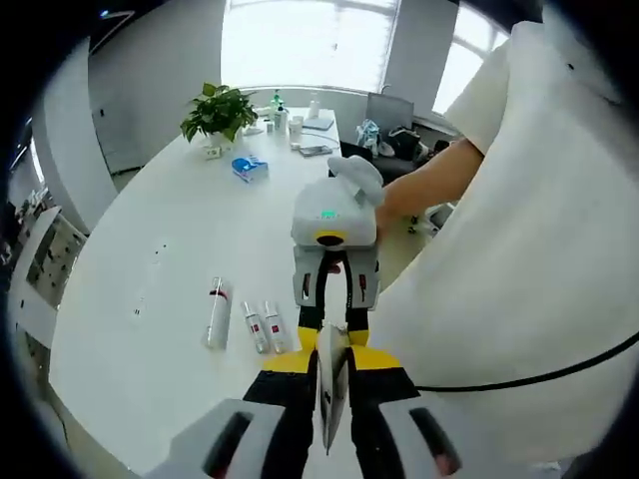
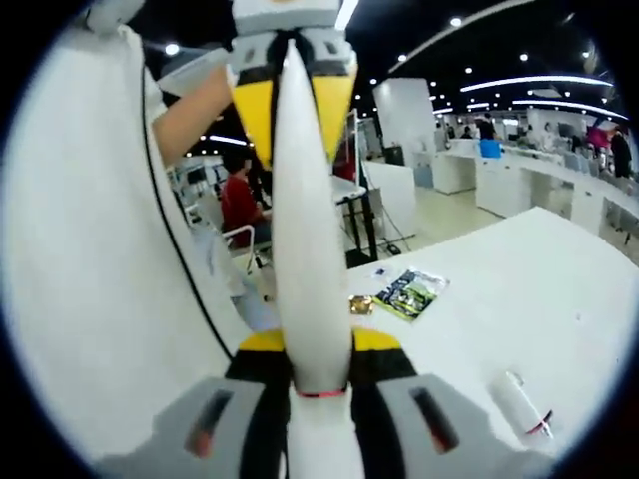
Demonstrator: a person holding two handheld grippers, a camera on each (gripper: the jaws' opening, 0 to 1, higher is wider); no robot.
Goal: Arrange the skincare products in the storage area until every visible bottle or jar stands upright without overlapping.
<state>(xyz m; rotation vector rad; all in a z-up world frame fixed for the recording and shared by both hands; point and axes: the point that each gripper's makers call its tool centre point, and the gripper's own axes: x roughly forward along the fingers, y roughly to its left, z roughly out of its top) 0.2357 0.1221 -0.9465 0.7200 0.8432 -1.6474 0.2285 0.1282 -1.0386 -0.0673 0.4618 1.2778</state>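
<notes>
A white tube (image 2: 305,230) is sitting clamped between your two grippers: the left gripper (image 1: 331,394) and right gripper (image 2: 321,384) are both squeezing its ends.

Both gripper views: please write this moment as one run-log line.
left gripper: shut on white tube | right gripper: shut on same tube | three bottles lying on table

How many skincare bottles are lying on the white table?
3 in the left gripper view: a larger bottle on the left, and two small bottles beside it. A fourth tube is held between both grippers.
</notes>
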